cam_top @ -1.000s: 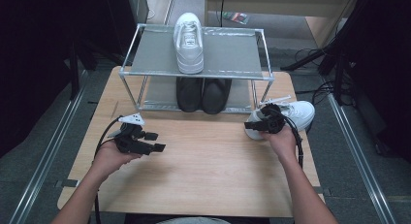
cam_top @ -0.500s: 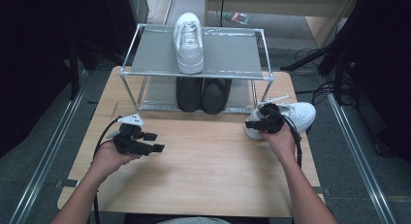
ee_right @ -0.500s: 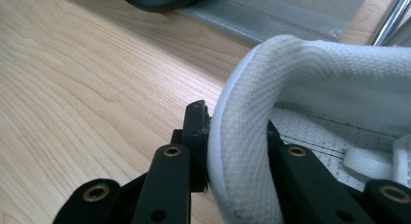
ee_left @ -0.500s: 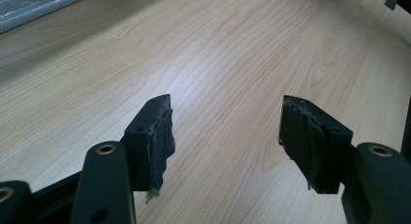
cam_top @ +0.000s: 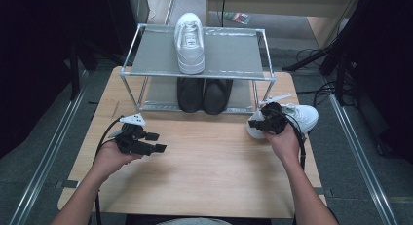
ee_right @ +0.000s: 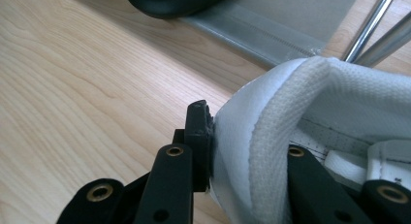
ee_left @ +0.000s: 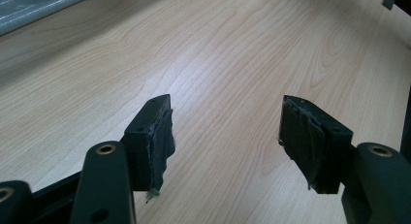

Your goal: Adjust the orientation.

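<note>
while its padded collar sits pinched in the right tool (ee_right: 242, 151), the white sneaker (cam_top: 302, 117) lies on the table (cam_top: 214, 176).

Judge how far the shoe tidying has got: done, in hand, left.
Done: one white sneaker on the metal rack's top shelf, black shoes below. In hand: right gripper just closed on the second white sneaker's collar. Left: shelving it. Left gripper open.

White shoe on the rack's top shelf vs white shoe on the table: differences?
The shelf shoe sits on the rack's top shelf, untouched; the table shoe lies on the table beside the rack. The right gripper clamps the table shoe's collar; nothing grips the shelf shoe. Both are white sneakers.
</note>
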